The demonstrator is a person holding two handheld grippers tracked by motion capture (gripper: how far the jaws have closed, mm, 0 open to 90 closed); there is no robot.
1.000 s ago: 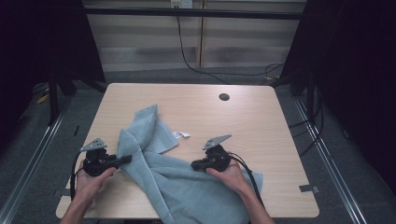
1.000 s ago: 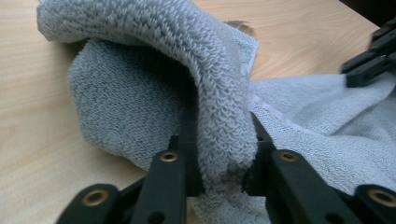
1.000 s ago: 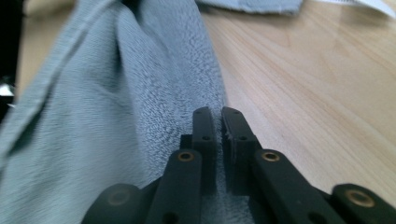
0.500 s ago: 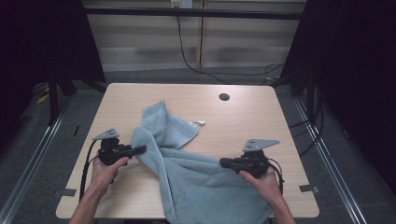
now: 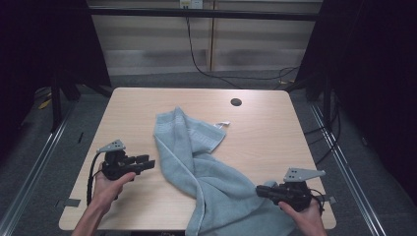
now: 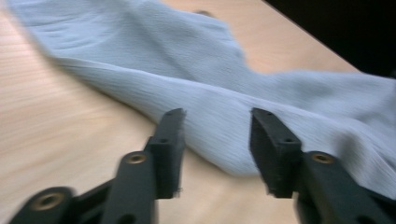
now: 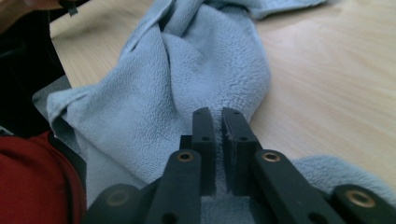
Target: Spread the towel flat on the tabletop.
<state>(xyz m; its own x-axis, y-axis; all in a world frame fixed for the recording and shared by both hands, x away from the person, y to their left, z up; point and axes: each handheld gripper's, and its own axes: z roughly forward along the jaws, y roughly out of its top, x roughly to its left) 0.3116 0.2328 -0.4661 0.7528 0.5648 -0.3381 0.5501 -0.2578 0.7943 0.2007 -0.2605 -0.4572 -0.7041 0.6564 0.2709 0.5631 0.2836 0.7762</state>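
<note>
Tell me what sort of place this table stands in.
Probably a lab or recording workspace, not a home: the bare light wooden table with a round cable hole stands between dark curtains, black cables trail across the grey floor, and metal rails flank it.

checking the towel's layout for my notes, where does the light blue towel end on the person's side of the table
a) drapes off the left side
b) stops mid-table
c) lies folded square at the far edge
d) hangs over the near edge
d: in the high view the towel runs diagonally down the table and spills over its near edge.
</note>
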